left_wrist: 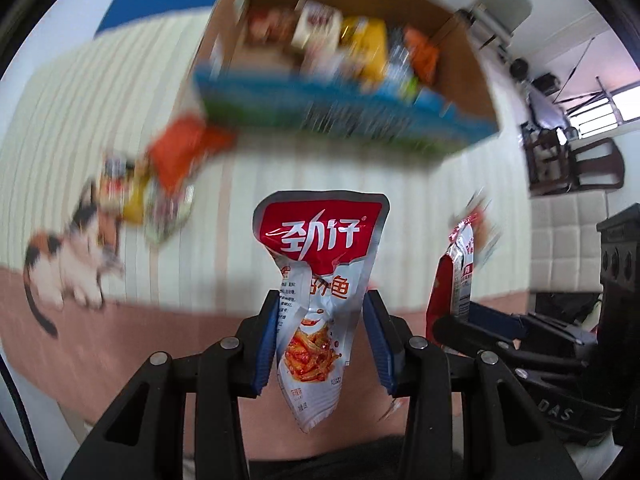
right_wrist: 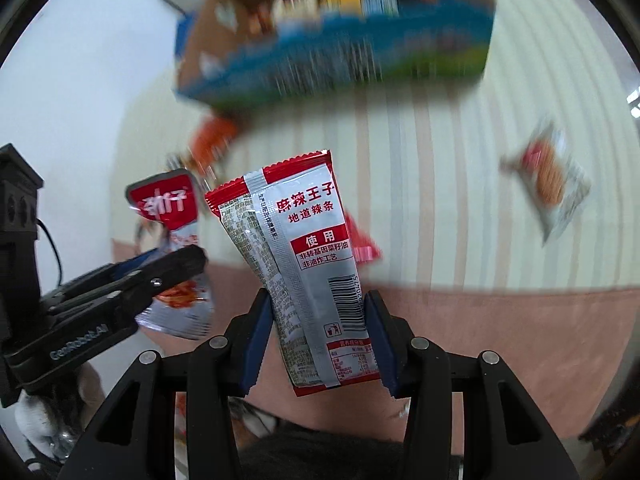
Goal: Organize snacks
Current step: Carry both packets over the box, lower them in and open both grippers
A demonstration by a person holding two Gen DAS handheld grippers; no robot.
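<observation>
Striped cloth (left_wrist: 248, 184) covers surface below. Cardboard box (left_wrist: 460, 64) at far end, blurred, packed with snacks. Left gripper (left_wrist: 322, 340) clamped on fish snack packet (left_wrist: 320, 248), packet lifted clear of cloth. Right gripper (right_wrist: 318, 340) clamped on spicy strip packet (right_wrist: 316, 264), also lifted clear. Left wrist view alone shows loose snack pile (left_wrist: 160, 184) and cat print (left_wrist: 60, 260). Right wrist view alone shows lone packet (right_wrist: 548, 180) on cloth, far right.

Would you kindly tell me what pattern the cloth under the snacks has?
The cloth has pale cream stripes with a pink border; the right wrist view shows it best.
</observation>
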